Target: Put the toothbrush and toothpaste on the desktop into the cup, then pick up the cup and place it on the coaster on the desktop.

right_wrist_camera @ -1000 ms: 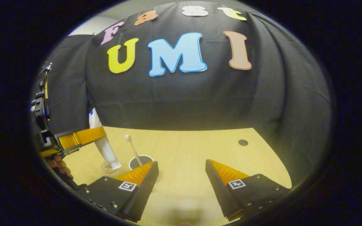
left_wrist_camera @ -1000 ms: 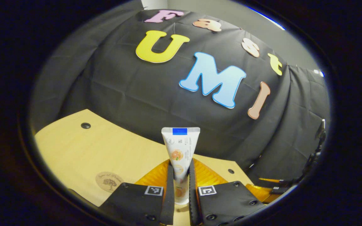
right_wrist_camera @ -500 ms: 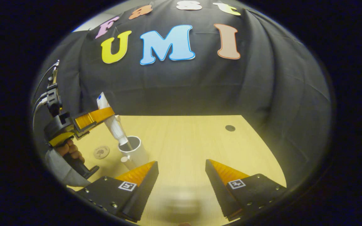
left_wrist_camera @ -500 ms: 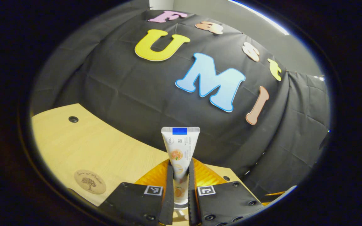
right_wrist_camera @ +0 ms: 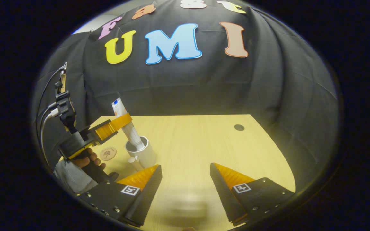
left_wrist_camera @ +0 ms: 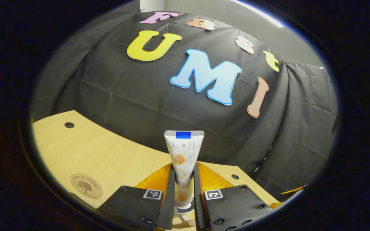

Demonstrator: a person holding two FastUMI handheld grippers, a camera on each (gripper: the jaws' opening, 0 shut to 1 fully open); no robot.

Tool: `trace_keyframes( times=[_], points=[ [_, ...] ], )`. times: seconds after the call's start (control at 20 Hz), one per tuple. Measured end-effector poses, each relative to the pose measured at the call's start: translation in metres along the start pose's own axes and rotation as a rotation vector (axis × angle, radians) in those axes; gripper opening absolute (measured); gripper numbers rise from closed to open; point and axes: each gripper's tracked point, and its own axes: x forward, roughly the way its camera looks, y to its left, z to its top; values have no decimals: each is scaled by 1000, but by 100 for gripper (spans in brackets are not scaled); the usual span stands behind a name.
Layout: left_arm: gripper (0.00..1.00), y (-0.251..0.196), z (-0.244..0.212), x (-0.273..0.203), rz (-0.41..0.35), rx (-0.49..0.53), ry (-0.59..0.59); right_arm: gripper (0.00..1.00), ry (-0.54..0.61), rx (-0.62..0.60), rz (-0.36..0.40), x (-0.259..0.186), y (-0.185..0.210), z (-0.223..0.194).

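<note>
Toothpaste (right_wrist_camera: 127, 126) cap end hidden inside the cup (right_wrist_camera: 141, 153); toothbrush unseen; coaster (left_wrist_camera: 86, 185) lettering too small.

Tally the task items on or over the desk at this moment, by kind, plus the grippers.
Toothpaste tube: 1, lower end in the cup
Cup: 1
Coaster: 1
Grippers: 2, left gripper shut on the tube, right gripper open
Total: 5
A pale stick lies beside the cup, too blurred to identify.
</note>
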Motion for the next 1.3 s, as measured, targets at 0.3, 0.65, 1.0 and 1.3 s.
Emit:
trace_keyframes(
  times=[0.3, 0.65, 1.0, 1.3],
  points=[
    [86, -4, -4, -2, -26, -5, 18, 90, 18, 6, 10, 3, 10, -7],
    [97, 12, 4, -13, 10, 30, 49, 90, 15, -10, 48, 6, 36, 0],
    [96, 35, 34, -41, 40, 79, 40, 89, 60, -46, 120, 24, 77, -4],
    [97, 64, 53, -66, 83, 114, 35, 90, 124, -120, 165, 46, 114, -11]
  ],
)
